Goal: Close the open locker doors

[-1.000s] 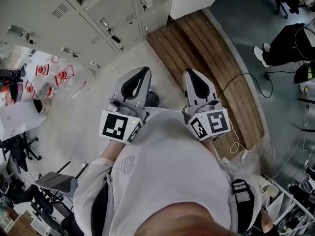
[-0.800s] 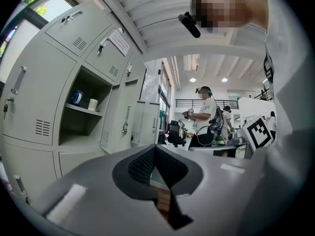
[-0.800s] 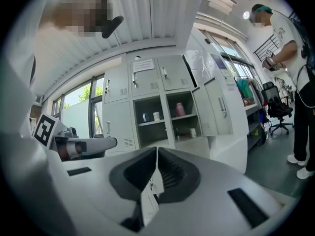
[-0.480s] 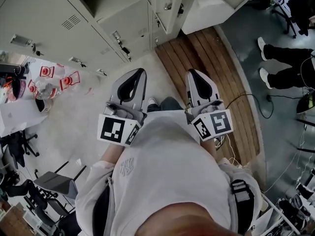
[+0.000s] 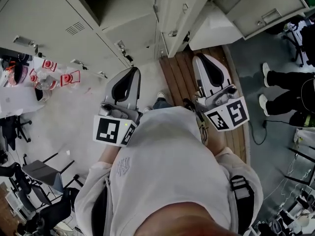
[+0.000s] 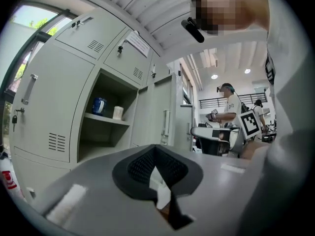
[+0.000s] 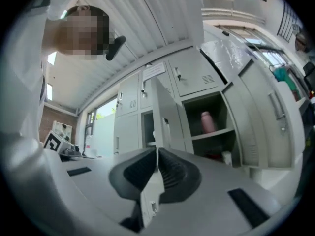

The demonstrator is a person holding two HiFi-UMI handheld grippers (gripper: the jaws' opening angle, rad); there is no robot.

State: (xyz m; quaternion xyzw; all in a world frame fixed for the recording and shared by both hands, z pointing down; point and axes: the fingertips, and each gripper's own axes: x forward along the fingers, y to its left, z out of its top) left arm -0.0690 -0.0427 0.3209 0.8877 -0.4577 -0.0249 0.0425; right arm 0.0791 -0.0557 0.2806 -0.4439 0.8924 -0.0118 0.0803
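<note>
The person's white shirt (image 5: 167, 156) hides both hands below the marker cubes. The left gripper (image 5: 131, 73) and right gripper (image 5: 201, 59) each have jaws pressed together on nothing, clear of the lockers. Beyond them stands an open locker door (image 5: 173, 14). A second open door (image 5: 266, 4), cut off by the frame edge, is farther right.

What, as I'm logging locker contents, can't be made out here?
Left gripper view: blue container and white cup on the shelf, too small to identify.
Right gripper view: white item below the pink bottle, dim, too small.
Head view: open locker interior cut off by the top edge.
</note>
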